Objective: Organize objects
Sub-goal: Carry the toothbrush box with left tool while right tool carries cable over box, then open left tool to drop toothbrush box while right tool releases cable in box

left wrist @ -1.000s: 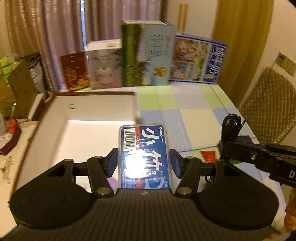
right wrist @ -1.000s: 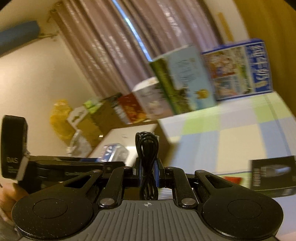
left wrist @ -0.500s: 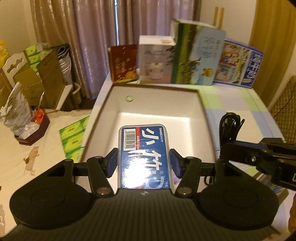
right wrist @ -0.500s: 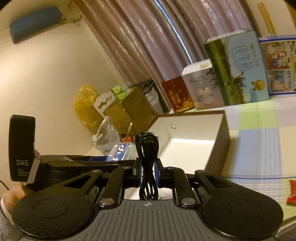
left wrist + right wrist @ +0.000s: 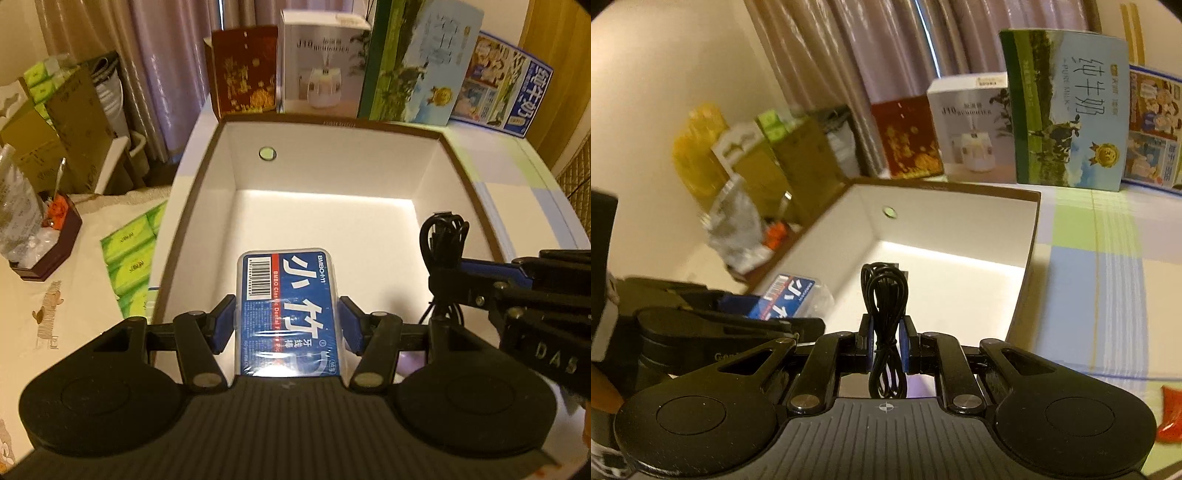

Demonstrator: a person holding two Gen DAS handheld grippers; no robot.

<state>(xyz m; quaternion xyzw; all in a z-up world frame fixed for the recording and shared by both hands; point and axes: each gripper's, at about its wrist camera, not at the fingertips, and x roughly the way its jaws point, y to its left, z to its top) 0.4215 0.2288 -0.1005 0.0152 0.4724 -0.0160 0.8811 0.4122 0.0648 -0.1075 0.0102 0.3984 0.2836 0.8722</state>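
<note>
We hold a dental floss pick box (image 5: 289, 312) clamped in the left claw (image 5: 288, 325) and a coiled black cable (image 5: 884, 295) pinched in the right claw (image 5: 885, 349), both over the near end of the open white box (image 5: 229, 162) on the tabletop (image 5: 1089, 258). Next: lower, release inside. Versus a second ago, both claws moved from beside the box to above it

right tool (image 5: 885, 345) | clamps cable bundle (image 5: 884, 295) | over white box (image 5: 1028, 236)
</note>
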